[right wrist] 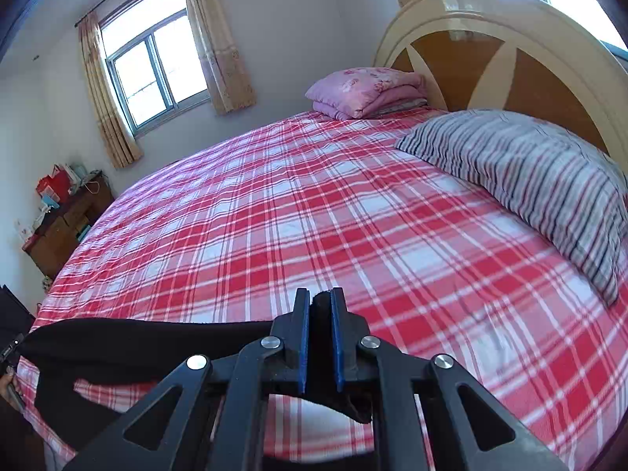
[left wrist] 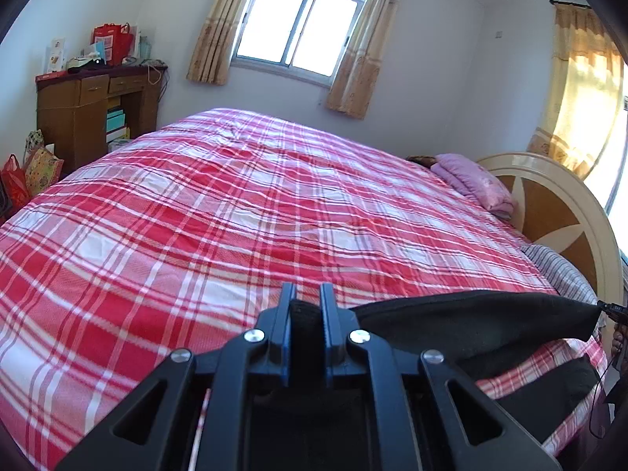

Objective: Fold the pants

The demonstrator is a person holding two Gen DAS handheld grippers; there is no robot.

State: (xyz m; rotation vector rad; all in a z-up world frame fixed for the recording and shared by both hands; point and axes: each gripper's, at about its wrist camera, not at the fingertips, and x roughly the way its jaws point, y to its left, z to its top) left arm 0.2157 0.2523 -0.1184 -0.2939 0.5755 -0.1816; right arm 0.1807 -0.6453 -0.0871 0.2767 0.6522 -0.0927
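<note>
Black pants (left wrist: 471,325), thick soft fabric, stretched taut by the top edge between two raised corners, lifted above the red plaid bed (left wrist: 235,204), lower part hanging down its near edge

You held matt black cloth pants (left wrist: 471,322); the bed (left wrist: 196,216) wore woven plaid cotton, and at two o'clock the headboard (left wrist: 565,212) looked like glossy lacquered wood.

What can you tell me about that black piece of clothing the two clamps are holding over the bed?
The black pants look like soft, matte, fleece-like cloth. They hang stretched between the left gripper and the right gripper, each shut on a bunched bit of the upper edge. That edge runs nearly straight between them; the rest droops onto the near edge of the red plaid bedspread. Waistband and legs cannot be told apart.
</note>
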